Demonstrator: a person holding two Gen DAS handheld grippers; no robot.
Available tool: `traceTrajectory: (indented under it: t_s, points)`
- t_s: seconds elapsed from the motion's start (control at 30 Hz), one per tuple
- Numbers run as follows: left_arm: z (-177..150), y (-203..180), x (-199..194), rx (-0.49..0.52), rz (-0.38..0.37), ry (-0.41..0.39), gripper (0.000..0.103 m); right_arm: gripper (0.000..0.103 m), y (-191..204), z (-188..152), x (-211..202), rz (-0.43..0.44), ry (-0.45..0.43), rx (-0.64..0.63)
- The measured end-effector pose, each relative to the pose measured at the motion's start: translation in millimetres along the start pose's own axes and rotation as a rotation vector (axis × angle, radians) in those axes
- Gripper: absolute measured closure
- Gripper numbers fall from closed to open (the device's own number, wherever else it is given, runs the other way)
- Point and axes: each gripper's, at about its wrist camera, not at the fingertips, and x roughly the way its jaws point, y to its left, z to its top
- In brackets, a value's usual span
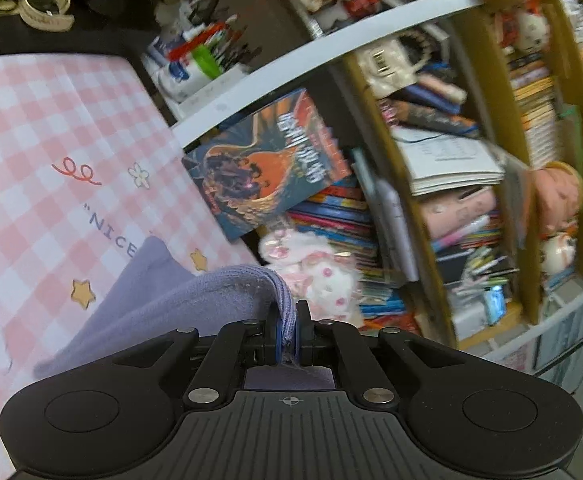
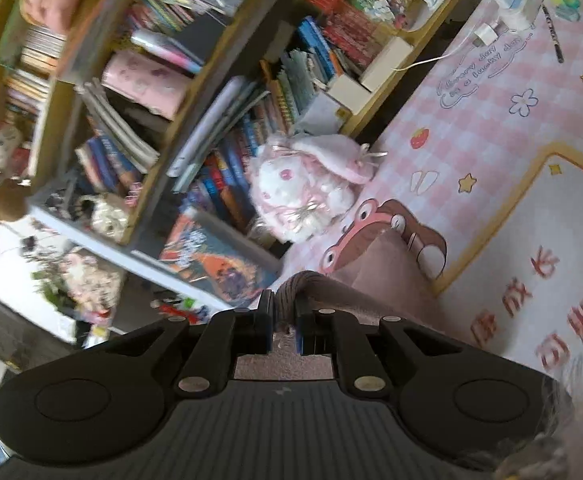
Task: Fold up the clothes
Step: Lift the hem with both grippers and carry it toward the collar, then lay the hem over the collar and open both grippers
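Observation:
A lilac knitted garment (image 1: pixel 179 300) hangs off my left gripper (image 1: pixel 289 332), which is shut on a folded edge of it; the cloth trails down and left over the pink checked mat (image 1: pixel 51 140). In the right wrist view the same garment (image 2: pixel 375 280) looks pinkish-mauve, and my right gripper (image 2: pixel 285 320) is shut on a bunched edge, with fabric draping to the right over the mat (image 2: pixel 491 120). Both grippers are lifted above the mat and point toward the bookshelf.
A crowded bookshelf (image 1: pixel 431 160) stands at the mat's edge, with a white and pink plush toy (image 2: pixel 311 188) and a large picture book (image 1: pixel 267 160) leaning against it. A charger and cable (image 2: pixel 485 36) and a pen (image 2: pixel 553 36) lie on the mat's far part.

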Motion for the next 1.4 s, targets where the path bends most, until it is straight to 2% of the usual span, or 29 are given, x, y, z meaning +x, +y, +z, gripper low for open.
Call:
traceTrajectory:
  t_s: [0.23, 0.33, 0.4, 0.43, 0.47, 0.53, 0.57, 0.63, 0.73, 0.9, 0.97, 1.0, 1.03, 1.07, 1.1, 1.17, 1.23, 1.33, 1.4]
  points:
    - [19.0, 17.9, 55.9, 0.021, 0.076, 0.096, 0.098, 0.094, -6.3, 14.2, 57.2, -0.115, 0.013, -0.020]
    - [23.4, 21.8, 74.2, 0.065, 0.116, 0.139, 0.097, 0.094, -12.9, 16.5, 74.3, -0.160, 0.019, -0.017]
    - [25.6, 22.0, 83.9, 0.100, 0.151, 0.164, 0.091, 0.094, -17.4, 17.7, 85.9, -0.193, 0.027, -0.022]
    - [27.4, 21.2, 87.2, 0.126, 0.170, 0.173, 0.083, 0.094, -18.3, 18.1, 91.1, -0.215, 0.032, -0.034]
    - [30.0, 19.0, 88.3, 0.160, 0.193, 0.171, 0.072, 0.091, -18.5, 18.3, 96.1, -0.242, 0.037, -0.051]
    - [36.1, 14.6, 83.3, 0.233, 0.210, 0.141, 0.062, 0.075, -17.4, 19.3, 104.4, -0.300, 0.041, -0.093]
    - [39.1, 13.5, 79.2, 0.265, 0.201, 0.128, 0.059, 0.061, -15.5, 20.5, 105.6, -0.320, 0.039, -0.126]
    - [40.7, 12.6, 73.2, 0.327, 0.198, 0.135, 0.058, 0.061, -12.5, 22.9, 106.6, -0.338, 0.043, -0.193]
    - [33.0, 8.4, 70.1, 0.458, 0.215, 0.177, 0.058, 0.058, -8.7, 22.8, 111.3, -0.369, 0.080, -0.315]
    - [10.9, 1.6, 87.2, 0.670, 0.277, 0.239, 0.059, 0.057, -2.8, 5.9, 134.3, -0.460, 0.174, -0.613]
    - [6.4, 4.7, 102.3, 0.690, 0.322, 0.260, 0.060, 0.058, -4.4, 1.4, 145.9, -0.475, 0.197, -0.675]
    - [5.2, 6.8, 108.3, 0.691, 0.339, 0.271, 0.062, 0.063, -7.1, 1.1, 151.8, -0.480, 0.208, -0.680]
    - [3.9, 8.9, 113.3, 0.695, 0.349, 0.286, 0.081, 0.068, -10.7, 1.3, 157.8, -0.484, 0.222, -0.678]
    - [3.3, 10.5, 117.7, 0.704, 0.361, 0.310, 0.103, 0.092, -14.3, 1.6, 163.9, -0.489, 0.235, -0.676]
    - [5.3, 9.7, 116.1, 0.705, 0.373, 0.304, 0.103, 0.097, -17.0, 2.3, 167.4, -0.486, 0.248, -0.669]
    - [16.9, 5.4, 99.0, 0.658, 0.343, 0.213, 0.103, 0.098, -16.5, 6.5, 162.1, -0.457, 0.231, -0.649]
    - [25.8, 2.0, 86.4, 0.637, 0.354, 0.145, 0.103, 0.098, -13.9, 13.4, 148.9, -0.402, 0.184, -0.611]
    - [25.5, 9.8, 91.2, 0.647, 0.359, 0.171, 0.103, 0.098, -17.6, 18.3, 143.1, -0.385, 0.155, -0.583]
    - [19.4, 13.0, 98.4, 0.668, 0.355, 0.208, 0.097, 0.098, -27.6, 13.6, 158.0, -0.430, 0.202, -0.595]
